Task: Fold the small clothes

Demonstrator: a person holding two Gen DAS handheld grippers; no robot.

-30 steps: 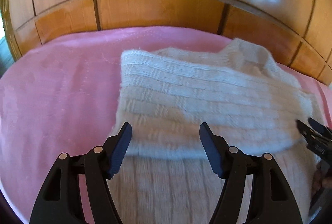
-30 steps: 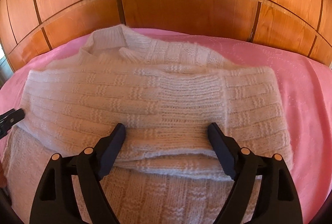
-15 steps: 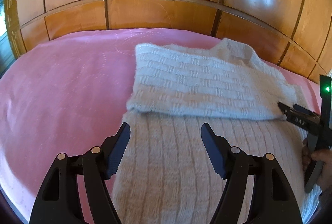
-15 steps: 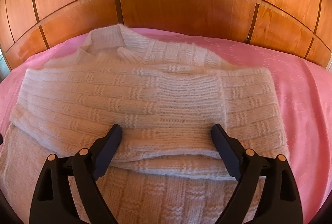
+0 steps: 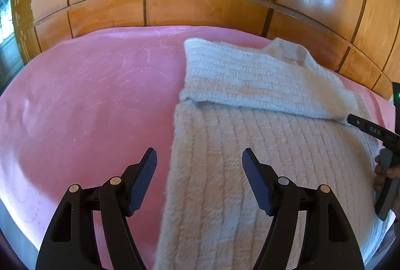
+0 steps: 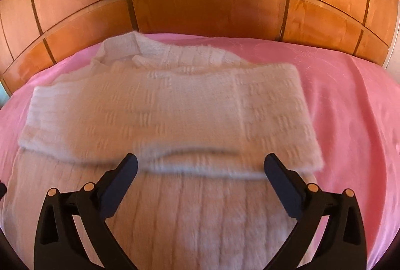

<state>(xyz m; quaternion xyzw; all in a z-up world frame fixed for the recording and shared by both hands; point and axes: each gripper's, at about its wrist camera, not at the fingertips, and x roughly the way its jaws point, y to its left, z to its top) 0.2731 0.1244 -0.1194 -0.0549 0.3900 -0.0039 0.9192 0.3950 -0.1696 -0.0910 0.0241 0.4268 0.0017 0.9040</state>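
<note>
A cream knitted sweater (image 5: 262,145) lies flat on the pink bedspread (image 5: 87,100), its sleeves folded across the chest as a band (image 6: 162,115) and its collar (image 6: 122,45) toward the wooden headboard. My left gripper (image 5: 199,162) hovers open over the sweater's left edge, nothing between its jaws. My right gripper (image 6: 200,165) hangs over the sweater's lower body just below the folded band; its jaws are opening wide and hold nothing. The right gripper's fingertip (image 5: 360,124) shows at the right rim of the left wrist view, at the end of the band, with a person's hand (image 5: 390,172) behind it.
A glossy wooden panelled headboard (image 6: 207,10) rises right behind the bed. Bare pink bedspread stretches left of the sweater (image 5: 75,120) and right of it (image 6: 350,120). A window strip (image 5: 7,27) shows at the far left.
My left gripper has slid left, off the folded band to the sweater's left edge. My right gripper has spread its jaws wider and drawn back a little from the band.
</note>
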